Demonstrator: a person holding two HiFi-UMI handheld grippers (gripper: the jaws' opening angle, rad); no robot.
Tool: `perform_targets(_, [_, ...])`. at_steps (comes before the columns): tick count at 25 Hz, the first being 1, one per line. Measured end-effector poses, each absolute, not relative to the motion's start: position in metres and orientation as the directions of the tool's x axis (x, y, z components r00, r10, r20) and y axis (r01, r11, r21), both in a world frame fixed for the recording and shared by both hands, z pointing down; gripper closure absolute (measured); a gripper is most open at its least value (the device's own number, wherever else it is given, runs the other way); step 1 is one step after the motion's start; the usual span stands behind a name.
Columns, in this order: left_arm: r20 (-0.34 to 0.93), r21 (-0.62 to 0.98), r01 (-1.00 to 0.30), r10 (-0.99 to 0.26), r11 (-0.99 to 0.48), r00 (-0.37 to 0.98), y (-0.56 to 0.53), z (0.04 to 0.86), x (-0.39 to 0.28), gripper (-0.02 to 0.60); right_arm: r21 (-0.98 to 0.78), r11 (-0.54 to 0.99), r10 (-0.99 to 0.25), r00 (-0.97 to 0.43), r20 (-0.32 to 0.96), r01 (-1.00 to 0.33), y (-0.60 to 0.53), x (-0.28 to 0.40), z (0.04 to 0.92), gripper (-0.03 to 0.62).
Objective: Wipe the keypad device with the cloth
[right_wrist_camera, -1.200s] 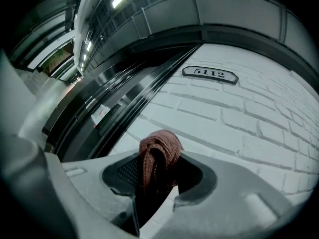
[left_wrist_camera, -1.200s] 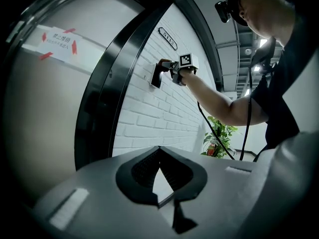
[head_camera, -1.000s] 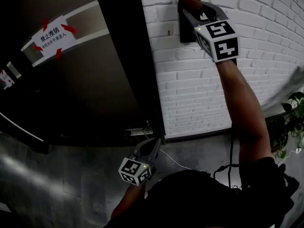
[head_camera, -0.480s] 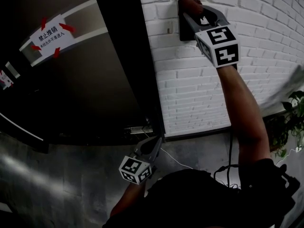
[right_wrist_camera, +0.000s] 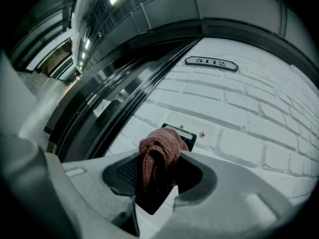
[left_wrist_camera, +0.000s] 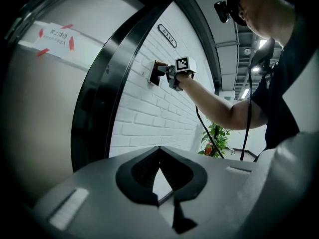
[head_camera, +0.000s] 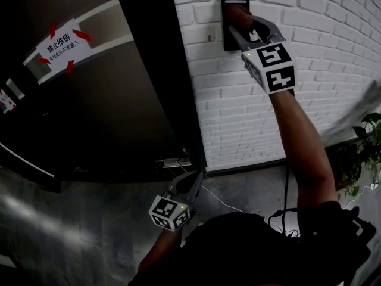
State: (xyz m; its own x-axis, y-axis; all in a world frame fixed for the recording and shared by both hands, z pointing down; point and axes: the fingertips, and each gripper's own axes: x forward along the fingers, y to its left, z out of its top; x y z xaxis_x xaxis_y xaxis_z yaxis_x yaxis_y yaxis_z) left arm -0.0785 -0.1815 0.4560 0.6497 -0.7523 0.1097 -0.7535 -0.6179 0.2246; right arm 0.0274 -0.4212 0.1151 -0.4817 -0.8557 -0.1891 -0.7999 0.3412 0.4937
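The keypad device (head_camera: pixel 228 8) is a black panel fixed to the white brick wall (head_camera: pixel 333 52). A reddish-brown cloth (head_camera: pixel 239 18) is pressed against its face, and my right gripper (head_camera: pixel 243 24) is shut on that cloth. In the right gripper view the cloth (right_wrist_camera: pixel 159 146) bulges out between the jaws and covers the middle of the keypad device (right_wrist_camera: pixel 187 137). My left gripper (head_camera: pixel 194 182) hangs low near the floor, shut and holding nothing. The left gripper view looks up past its own closed jaws (left_wrist_camera: pixel 159 151) at the keypad device (left_wrist_camera: pixel 153 74) far above.
A dark door frame (head_camera: pixel 152 70) runs just left of the keypad. A white sign with red tape (head_camera: pixel 64 40) hangs on the door. A potted plant (head_camera: pixel 366 142) stands at the right by the wall. A black cable (head_camera: pixel 287 183) hangs along my right arm.
My right gripper has slid the cloth down the keypad's face, uncovering the panel's top edge. The left gripper has stayed where it was.
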Motion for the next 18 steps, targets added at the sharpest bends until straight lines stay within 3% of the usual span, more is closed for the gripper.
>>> perform_targets(18, [0.109,0.224,-0.748,-0.747,-0.625,0.656,-0.179,0.456,-0.074,0.565,0.500,0.368,-0.872,-0.477,-0.106,-0.784,-0.421,0.027,0.184,0.448])
